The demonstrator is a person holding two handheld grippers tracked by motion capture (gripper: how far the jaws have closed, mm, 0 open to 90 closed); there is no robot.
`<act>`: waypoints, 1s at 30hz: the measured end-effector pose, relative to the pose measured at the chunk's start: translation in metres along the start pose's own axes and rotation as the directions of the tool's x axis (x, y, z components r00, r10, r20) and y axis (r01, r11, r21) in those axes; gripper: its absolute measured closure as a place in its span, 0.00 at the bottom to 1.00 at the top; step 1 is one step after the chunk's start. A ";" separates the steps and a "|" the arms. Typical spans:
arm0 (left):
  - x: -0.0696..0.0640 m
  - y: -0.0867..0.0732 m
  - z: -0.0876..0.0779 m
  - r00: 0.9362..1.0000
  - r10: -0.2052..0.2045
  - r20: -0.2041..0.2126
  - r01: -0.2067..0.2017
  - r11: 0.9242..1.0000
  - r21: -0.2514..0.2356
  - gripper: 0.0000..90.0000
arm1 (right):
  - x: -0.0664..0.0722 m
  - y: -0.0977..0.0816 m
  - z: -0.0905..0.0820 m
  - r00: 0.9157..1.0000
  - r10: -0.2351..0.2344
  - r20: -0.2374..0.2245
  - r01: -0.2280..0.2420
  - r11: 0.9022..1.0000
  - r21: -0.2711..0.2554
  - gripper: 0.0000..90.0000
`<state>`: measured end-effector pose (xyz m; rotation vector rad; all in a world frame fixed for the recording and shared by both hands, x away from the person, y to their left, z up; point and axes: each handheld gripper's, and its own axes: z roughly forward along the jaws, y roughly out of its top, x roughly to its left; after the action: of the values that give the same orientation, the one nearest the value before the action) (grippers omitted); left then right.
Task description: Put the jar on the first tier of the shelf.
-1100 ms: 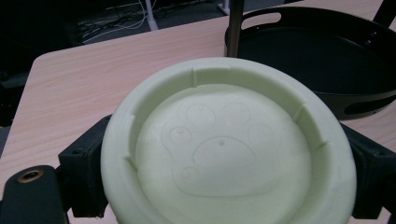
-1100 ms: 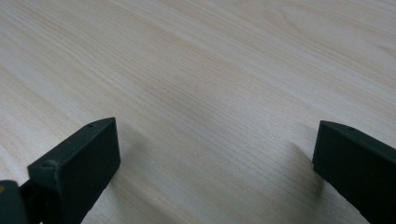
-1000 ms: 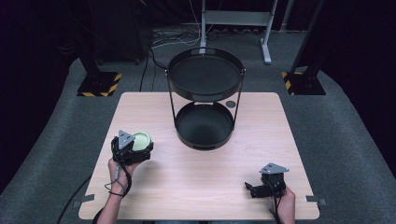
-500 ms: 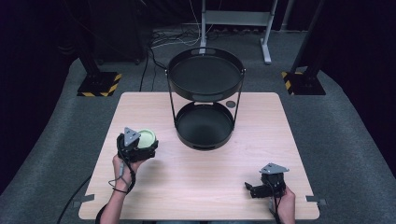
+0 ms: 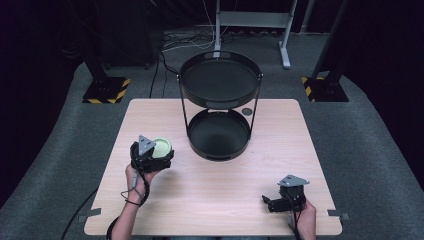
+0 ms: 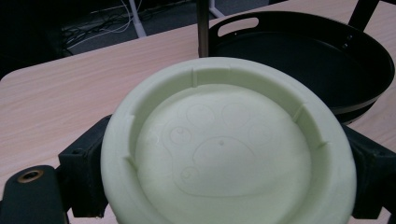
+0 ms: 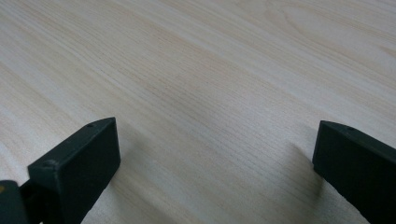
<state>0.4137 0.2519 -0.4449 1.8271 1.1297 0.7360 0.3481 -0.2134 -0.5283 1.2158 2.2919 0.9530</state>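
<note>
Item 1: pale green dish, round, paw-print relief on its face. Clamped by its rim in left tool, jaws on either side. Location: left half of table, lifted off it, just short of the stand's lower tray.

Item 2: black 2-tier tray stand, centre-rear of table; both trays hold nothing.

Item 3: right tool, near-right of table, jaws spread wide, nothing between, over bare wood.

Change vs 1 s ago: left tool + dish have shifted right and slightly fwd, closing on the stand; right tool unmoved.

Reading: transport phase underway, probably dish to a tray; lower tray is nearest. Placement not yet done.
</note>
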 end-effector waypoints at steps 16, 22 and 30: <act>-0.011 0.012 0.010 1.000 0.018 0.020 -0.018 1.000 -0.010 0.13 | -0.001 0.000 0.000 1.000 0.003 -0.004 -0.003 1.000 0.002 0.00; -0.016 0.017 0.015 0.999 0.027 0.028 -0.027 1.000 -0.008 0.13 | -0.001 0.000 0.000 1.000 0.003 -0.004 -0.003 1.000 0.002 0.00; -0.021 0.021 0.022 0.999 0.027 0.041 -0.027 1.000 -0.003 0.13 | -0.001 0.000 0.000 1.000 0.003 -0.004 -0.003 1.000 0.002 0.00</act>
<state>0.4315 0.2205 -0.4376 1.8503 1.0788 0.7122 0.3486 -0.2137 -0.5284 1.2193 2.2954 0.9555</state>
